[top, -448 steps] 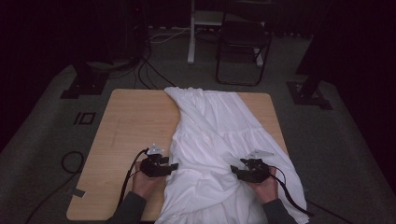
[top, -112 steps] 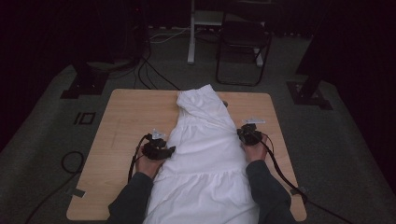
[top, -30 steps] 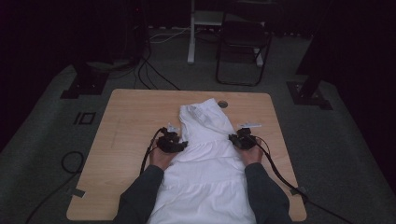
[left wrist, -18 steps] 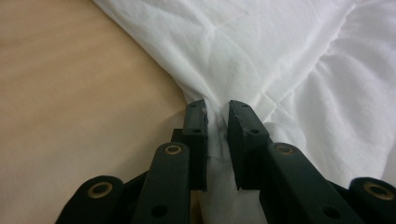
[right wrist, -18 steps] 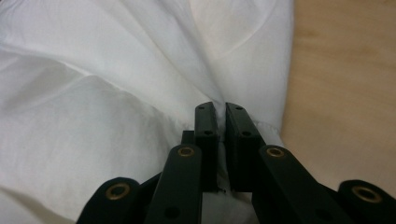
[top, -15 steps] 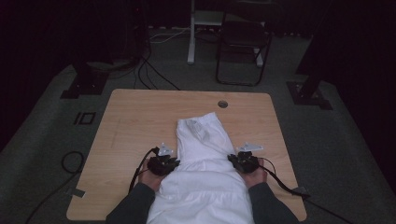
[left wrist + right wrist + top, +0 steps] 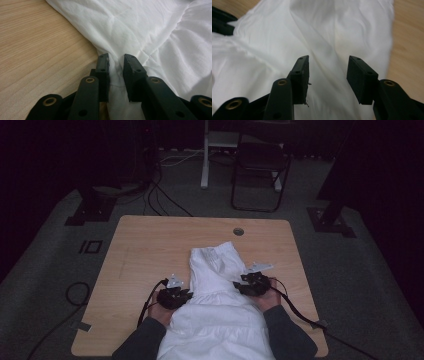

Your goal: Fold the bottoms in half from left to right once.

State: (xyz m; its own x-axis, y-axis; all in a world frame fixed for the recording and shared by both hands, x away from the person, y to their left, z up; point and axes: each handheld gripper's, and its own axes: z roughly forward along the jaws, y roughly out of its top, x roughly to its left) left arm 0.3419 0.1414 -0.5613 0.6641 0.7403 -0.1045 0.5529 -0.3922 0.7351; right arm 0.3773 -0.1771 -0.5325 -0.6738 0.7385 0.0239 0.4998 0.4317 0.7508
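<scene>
White cloth point(image 7: 220, 305) lying folded on the wooden table point(image 7: 145, 250), left gripper point(image 7: 116, 66) pinching its left edge, right gripper point(image 7: 328, 75) just been opening, holding nothing.

Garment point(image 7: 215, 300) lies on table point(image 7: 145, 250), nearer the person's side; left gripper point(image 7: 175, 296) at its left edge, right gripper point(image 7: 254, 284) at its right; chair point(image 7: 260, 170) behind table

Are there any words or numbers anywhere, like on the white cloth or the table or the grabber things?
No words or numbers can be read anywhere.
White cloth: plain, no label or print in sight.
Table: bare wood grain, no writing.
Left gripper and right gripper: black jaws with no lettering.
Floor mark: two dark outlined shapes beside the table that look a bit like "10", but whether they are writing cannot be told.
</scene>
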